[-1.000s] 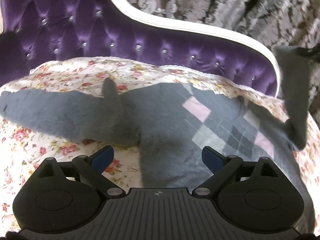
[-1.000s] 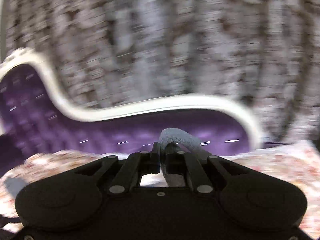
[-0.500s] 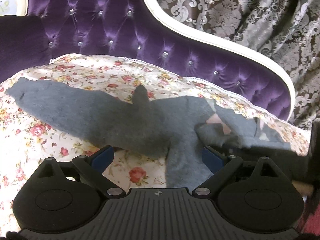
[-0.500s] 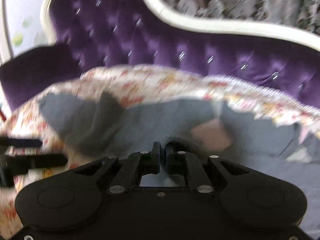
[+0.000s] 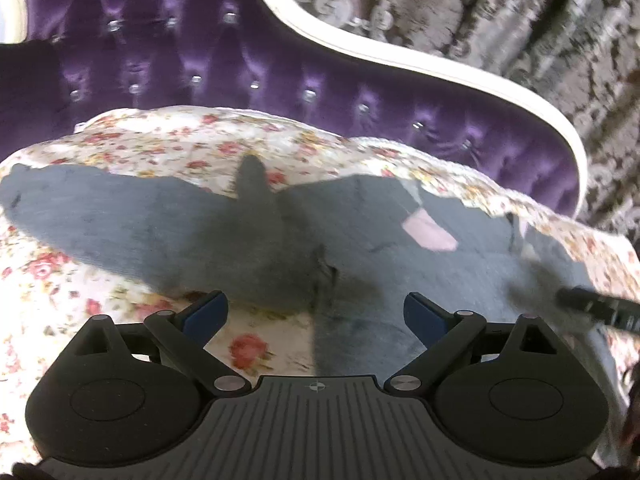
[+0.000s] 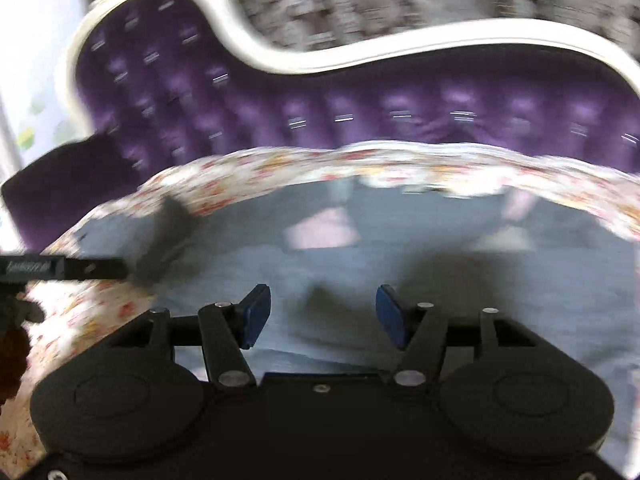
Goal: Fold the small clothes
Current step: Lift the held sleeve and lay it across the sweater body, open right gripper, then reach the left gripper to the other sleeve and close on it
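A small grey sweater point(image 5: 304, 236) with pink and pale diamond patches lies on the floral cushion point(image 5: 168, 140). One sleeve stretches out to the left; the right side is folded over the body, with the grey back showing. It also shows in the right wrist view point(image 6: 400, 248), blurred. My left gripper point(image 5: 316, 312) is open and empty, just above the sweater's lower middle. My right gripper point(image 6: 324, 316) is open and empty over the folded cloth. Its dark tip point(image 5: 592, 306) shows at the right of the left wrist view.
The cushion sits on a purple tufted sofa point(image 5: 192, 52) with a white curved frame point(image 5: 400, 64). A patterned grey curtain point(image 5: 500, 8) hangs behind. The other gripper's finger point(image 6: 60, 268) reaches in at the left of the right wrist view.
My right gripper carried the right side of the sweater over the body, then opened and let it go. The left gripper stayed open and shifted slightly.
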{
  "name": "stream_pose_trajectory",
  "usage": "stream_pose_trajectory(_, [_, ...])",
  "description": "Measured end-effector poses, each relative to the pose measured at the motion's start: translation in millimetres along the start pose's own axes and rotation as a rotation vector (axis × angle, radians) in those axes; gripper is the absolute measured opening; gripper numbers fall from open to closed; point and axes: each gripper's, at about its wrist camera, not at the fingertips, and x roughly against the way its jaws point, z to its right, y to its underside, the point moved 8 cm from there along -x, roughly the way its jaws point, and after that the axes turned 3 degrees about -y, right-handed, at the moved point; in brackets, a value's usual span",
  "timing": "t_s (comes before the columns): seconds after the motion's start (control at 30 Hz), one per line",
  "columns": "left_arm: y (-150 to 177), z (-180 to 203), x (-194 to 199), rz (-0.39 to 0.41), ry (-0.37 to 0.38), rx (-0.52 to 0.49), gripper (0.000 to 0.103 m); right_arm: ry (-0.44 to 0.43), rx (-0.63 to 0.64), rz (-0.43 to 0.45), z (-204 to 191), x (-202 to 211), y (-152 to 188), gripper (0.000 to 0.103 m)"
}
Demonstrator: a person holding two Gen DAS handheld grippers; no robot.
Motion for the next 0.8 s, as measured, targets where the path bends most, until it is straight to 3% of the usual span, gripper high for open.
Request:
stream_pose_trajectory(0.17, [11.2,23.8,-9.4,0.007,0.029,-0.1,0.095,0.174,-0.141,0.048,89.7,26.2,-9.2,0.064])
stream_pose_trajectory(0.33, [35.9,31.7,-34.5,-0.101,0.028,-0.129,0.095,0.292,-0.28,0.086,164.6,38.3,-19.5,0.065])
stream_pose_trajectory(0.43, [42.5,38.6,-34.4,-0.059,-0.018,-0.232,0.096,0.295,-0.311,0.071,183.6,31.1,-19.5,0.063])
stream_pose_trajectory(0.6, [42.6,38.9,-34.3,-0.044,-0.02,-0.223,0.097,0.257,-0.351,0.028,191.1,11.9,-11.9,0.054])
stream_pose_trajectory(0.63, [42.1,38.7,-34.6,-0.045,-0.019,-0.22,0.097,0.252,-0.352,0.017,190.8,9.1,-8.1,0.051])
stream_pose_trajectory(0.73, [40.1,40.4,-36.1,-0.045,-0.017,-0.215,0.096,0.25,-0.323,-0.014,186.4,1.2,-4.2,0.01])
stream_pose_trajectory(0.8, [39.7,40.5,-36.1,-0.045,-0.016,-0.215,0.096,0.334,-0.235,-0.016,185.9,5.2,-8.0,0.009])
